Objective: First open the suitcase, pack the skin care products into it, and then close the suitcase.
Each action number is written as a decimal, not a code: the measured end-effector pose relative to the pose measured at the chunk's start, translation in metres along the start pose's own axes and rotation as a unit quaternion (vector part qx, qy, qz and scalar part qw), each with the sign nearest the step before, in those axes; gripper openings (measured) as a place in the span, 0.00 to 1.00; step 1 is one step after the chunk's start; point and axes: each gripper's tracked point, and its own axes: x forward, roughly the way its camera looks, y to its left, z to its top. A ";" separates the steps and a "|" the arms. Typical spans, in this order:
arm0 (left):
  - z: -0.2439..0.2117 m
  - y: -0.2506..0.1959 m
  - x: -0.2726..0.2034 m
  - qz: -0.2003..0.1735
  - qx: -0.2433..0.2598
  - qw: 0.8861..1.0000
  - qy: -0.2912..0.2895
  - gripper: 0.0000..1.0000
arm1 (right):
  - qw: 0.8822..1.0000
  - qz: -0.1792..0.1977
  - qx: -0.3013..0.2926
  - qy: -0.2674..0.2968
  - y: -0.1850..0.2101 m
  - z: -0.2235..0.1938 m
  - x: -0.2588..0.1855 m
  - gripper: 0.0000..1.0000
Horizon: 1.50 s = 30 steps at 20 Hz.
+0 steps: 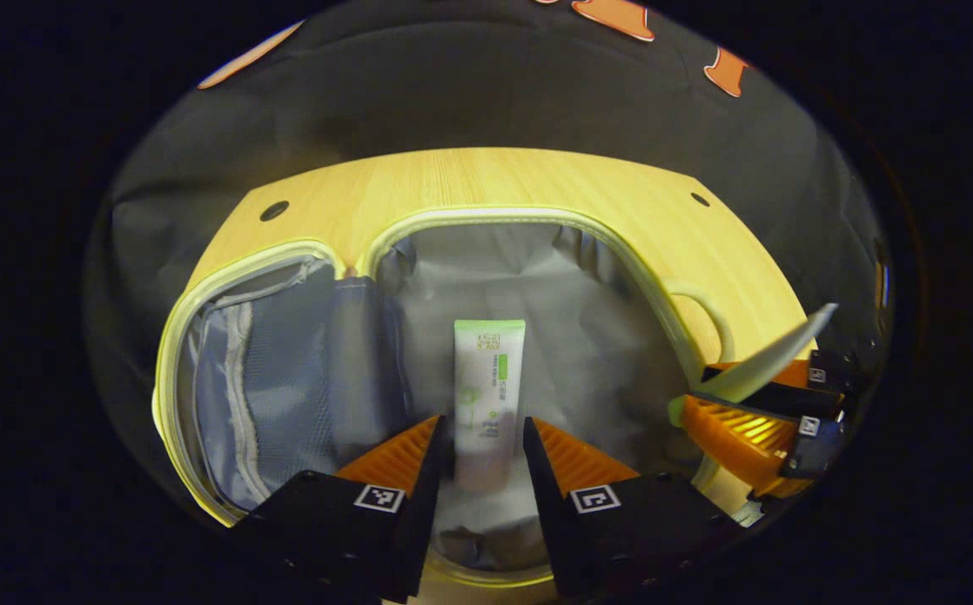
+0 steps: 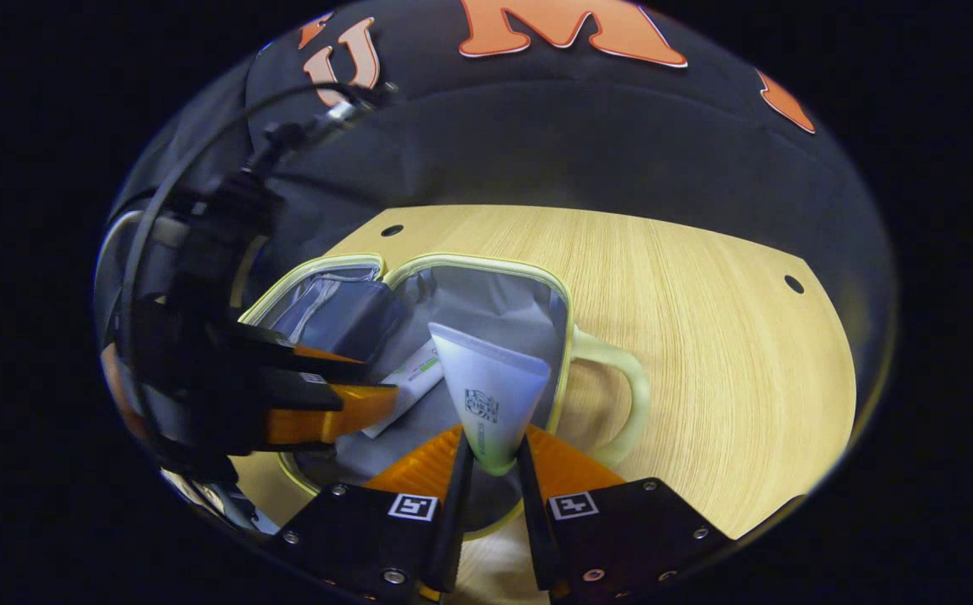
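The suitcase [image 1: 486,214] lies open on the wooden table, its grey lining showing. A white and green skin care tube [image 1: 486,378] lies lengthwise in the right half. My left gripper [image 1: 485,428] straddles its lower end, open, with a small gap at the left finger. In the right gripper view that tube [image 2: 411,382] lies just past the left gripper [image 2: 381,380]. My right gripper [image 2: 493,441] is shut on the cap end of a second white tube [image 2: 491,386], tilted up over the suitcase [image 2: 486,260] near its handle. That right gripper [image 1: 692,395] and tube [image 1: 776,349] show at the right.
The suitcase's left half carries a grey mesh pocket [image 1: 268,370]. A pale green handle [image 2: 629,395] sticks out from the right side onto the table [image 2: 705,336]. Bare wood lies behind and to the right of the case; the black booth wall stands behind.
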 end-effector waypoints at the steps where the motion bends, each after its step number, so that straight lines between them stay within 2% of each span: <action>1: 0.007 0.006 -0.008 0.007 0.003 1.000 -0.025 0.59 | 1.000 0.006 0.002 0.010 0.002 -0.002 0.004 0.34; 3: 0.023 0.020 -0.029 0.017 0.005 0.996 -0.082 0.60 | 1.000 0.008 0.004 0.029 0.006 -0.007 0.014 0.34; 4: 0.028 0.032 -0.039 0.025 0.009 0.994 -0.106 0.70 | 0.999 0.010 0.001 0.035 0.009 -0.007 0.020 0.34; 5: 0.028 0.047 -0.056 0.039 0.008 0.992 -0.119 0.71 | 0.999 0.008 -0.005 0.039 0.010 -0.006 0.026 0.34; 6: 0.026 0.062 -0.064 0.046 0.004 0.991 -0.128 0.78 | 0.999 0.007 -0.008 0.049 0.014 -0.008 0.029 0.34; 7: 0.020 0.075 -0.079 0.052 -0.007 0.990 -0.131 0.78 | 0.998 0.003 -0.011 0.060 0.014 -0.010 0.034 0.34; 9: 0.007 0.110 -0.097 0.074 -0.040 0.987 -0.138 0.78 | 0.995 -0.016 -0.018 0.093 0.014 -0.018 0.048 0.34; 13: -0.022 0.197 -0.133 0.133 -0.118 0.974 -0.143 0.79 | 0.992 -0.036 -0.002 0.125 0.015 -0.023 0.063 0.34; 17: -0.055 0.273 -0.139 0.159 -0.196 0.956 -0.150 0.79 | 0.990 -0.048 0.021 0.129 0.013 -0.022 0.064 0.36; 18: -0.061 0.282 -0.132 0.162 -0.213 0.952 -0.150 0.84 | 0.990 -0.047 0.027 0.130 0.015 -0.023 0.063 0.41; 19: -0.067 0.297 -0.131 0.166 -0.227 0.948 -0.150 0.86 | 0.990 -0.049 0.028 0.126 0.016 -0.018 0.062 0.40; 21: -0.075 0.324 -0.129 0.169 -0.254 0.940 -0.155 0.87 | 0.991 -0.050 0.030 0.120 0.018 -0.017 0.058 0.47; 22: -0.078 0.333 -0.128 0.163 -0.265 0.938 -0.154 0.87 | 0.991 -0.053 0.028 0.118 0.017 -0.015 0.053 0.59; 23: -0.080 0.341 -0.124 0.156 -0.273 0.937 -0.150 0.87 | 0.992 -0.053 0.029 0.113 0.016 -0.012 0.046 0.56; 26: -0.088 0.352 -0.103 0.131 -0.292 0.938 -0.135 0.87 | 0.994 -0.062 0.029 0.084 0.011 0.002 0.029 0.68; 27: -0.089 0.354 -0.094 0.125 -0.297 0.938 -0.129 0.87 | 0.994 -0.066 0.031 0.077 0.008 0.007 0.021 0.71; 28: -0.091 0.351 -0.085 0.113 -0.304 0.939 -0.118 0.87 | 0.995 -0.066 0.035 0.070 0.006 0.010 0.013 0.69; 29: -0.092 0.346 -0.078 0.097 -0.305 0.941 -0.108 0.87 | 0.995 -0.069 0.038 0.065 0.003 0.013 0.006 0.77; 30: -0.090 0.341 -0.069 0.084 -0.306 0.942 -0.106 0.82 | 0.995 -0.071 0.039 0.057 0.000 0.017 0.000 0.80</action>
